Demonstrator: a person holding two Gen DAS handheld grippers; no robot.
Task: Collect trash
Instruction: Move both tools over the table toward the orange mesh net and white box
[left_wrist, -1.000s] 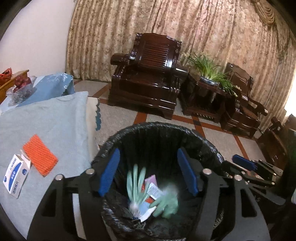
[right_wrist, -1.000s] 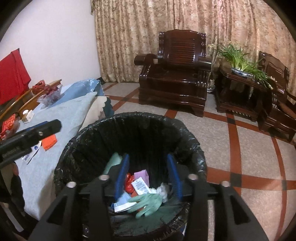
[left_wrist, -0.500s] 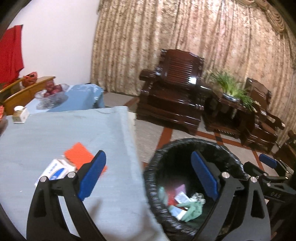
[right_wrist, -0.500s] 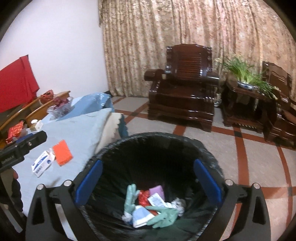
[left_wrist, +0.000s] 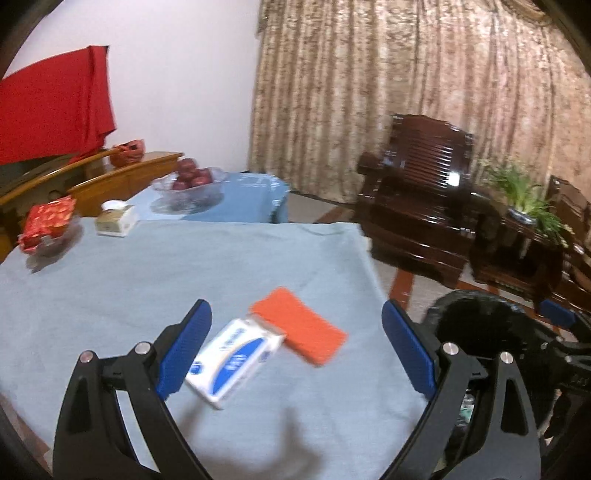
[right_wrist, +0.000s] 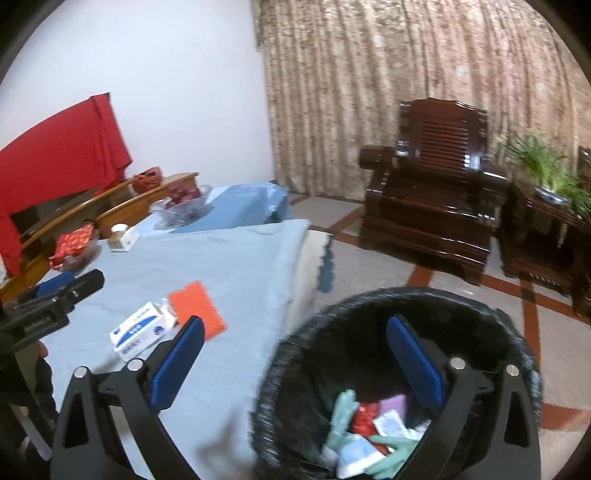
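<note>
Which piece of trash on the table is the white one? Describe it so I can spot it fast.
Start at the blue tablecloth, on the side nearest the black trash bin. Two flat items lie touching there. Yours is the white carton with blue print, beside the plain orange pad.

Home living room. Carved dark-wood armchair (right_wrist: 432, 192) stood before floor-length patterned curtains (right_wrist: 406, 74); potted plant (right_wrist: 546, 173) on matching side table; bowl of red fruit (left_wrist: 190, 182) on cloth-covered table (left_wrist: 147, 280); tiled floor (right_wrist: 369, 266) with red inlay.
</note>
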